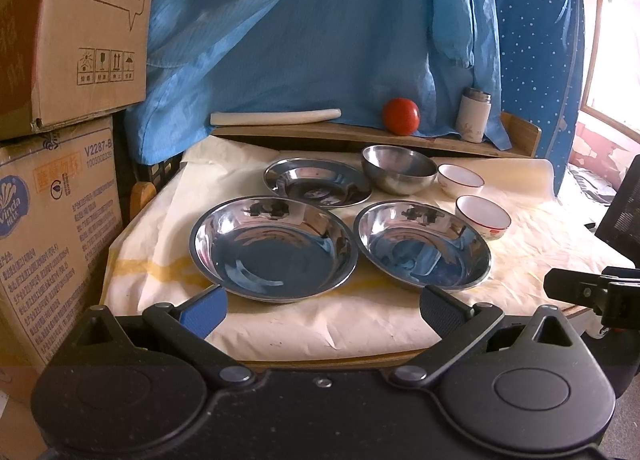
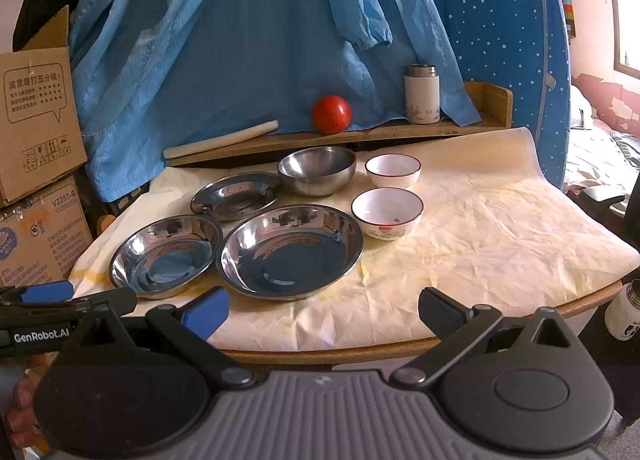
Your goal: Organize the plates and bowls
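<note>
Evidently no dish has been grasped yet, so the task is judged to be at its very start: all the dishes lie apart and unstacked. The left gripper (image 1: 322, 306) is held wide open at the bottom of its frame, empty, short of the near edge of the surface (image 1: 320, 324); nothing is touched by its fingers. The right gripper (image 2: 324, 310) is likewise spread wide and empty, low in its frame.

Just beyond the left gripper, at centre frame, the left large steel plate (image 1: 274, 248) is seen, with the right large steel plate (image 1: 424, 244) beside it, the rims nearly meeting. Behind them lie the small steel plate (image 1: 318, 182) and the steel bowl (image 1: 399, 169). At the right of these, the near white bowl (image 1: 483, 217) and the far white bowl (image 1: 460, 180) stand apart from each other.

A likely next move is that one large plate be pinched by its rim and set into the other; a low, slightly tilted approach would be called for, since the thin rim lies close to the paper covering. The white bowls could then be nested.

On the shelf (image 1: 360, 134) behind, in the upper part of the frame, a tomato (image 1: 400, 116) and a flask (image 1: 474, 114) are seen.
</note>
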Demonstrator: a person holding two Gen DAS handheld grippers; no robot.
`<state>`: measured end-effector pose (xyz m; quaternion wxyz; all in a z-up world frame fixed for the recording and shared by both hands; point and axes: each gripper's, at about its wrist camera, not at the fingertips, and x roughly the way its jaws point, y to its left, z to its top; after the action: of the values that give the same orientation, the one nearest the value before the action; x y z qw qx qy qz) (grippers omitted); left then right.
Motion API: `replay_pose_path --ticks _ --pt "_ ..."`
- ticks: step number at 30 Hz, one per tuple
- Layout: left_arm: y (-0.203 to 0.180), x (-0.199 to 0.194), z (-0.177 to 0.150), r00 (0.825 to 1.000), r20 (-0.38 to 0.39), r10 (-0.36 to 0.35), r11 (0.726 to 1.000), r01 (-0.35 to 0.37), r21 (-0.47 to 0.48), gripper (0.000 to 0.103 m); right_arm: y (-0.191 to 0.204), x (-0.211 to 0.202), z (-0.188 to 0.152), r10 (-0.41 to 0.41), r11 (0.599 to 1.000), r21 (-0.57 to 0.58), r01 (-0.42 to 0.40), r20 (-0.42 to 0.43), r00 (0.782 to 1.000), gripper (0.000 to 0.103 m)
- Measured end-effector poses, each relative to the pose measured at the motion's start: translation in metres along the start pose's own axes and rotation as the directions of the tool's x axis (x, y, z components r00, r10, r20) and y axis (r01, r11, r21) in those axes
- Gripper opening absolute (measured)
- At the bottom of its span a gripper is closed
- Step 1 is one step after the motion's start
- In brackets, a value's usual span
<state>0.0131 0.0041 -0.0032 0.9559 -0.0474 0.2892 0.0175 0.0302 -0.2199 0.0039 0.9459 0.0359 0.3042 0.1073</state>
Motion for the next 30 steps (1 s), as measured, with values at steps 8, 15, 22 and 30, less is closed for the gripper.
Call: replay_pose_path --ticks 8,15,22,30 --pt "0.014 0.008 0.012 0.997 -0.029 0.074 0.996 -0.076 -0.042 0.102 0.009 0.016 0.013 -0.022 0.998 -0.052 0.019 -0.059 0.998 0.103" --pt "0.032 0.024 0.035 0.984 -0.090 0.151 0.975 -0.163 -0.151 0.102 0.015 0.037 0.048 -0.036 0.996 -0.085 0.025 -0.138 0.990 0.103" --pt "0.035 0.041 0.052 0.972 -0.154 0.176 0.936 -0.214 -0.279 0.102 0.016 0.070 0.085 0.017 0.990 -0.134 -0.046 -0.212 0.977 0.103" --pt "0.028 0.070 0.072 0.958 -0.208 0.195 0.877 -0.266 -0.401 0.101 0.007 0.118 0.123 0.122 0.961 -0.212 -0.176 -0.247 0.961 0.103"
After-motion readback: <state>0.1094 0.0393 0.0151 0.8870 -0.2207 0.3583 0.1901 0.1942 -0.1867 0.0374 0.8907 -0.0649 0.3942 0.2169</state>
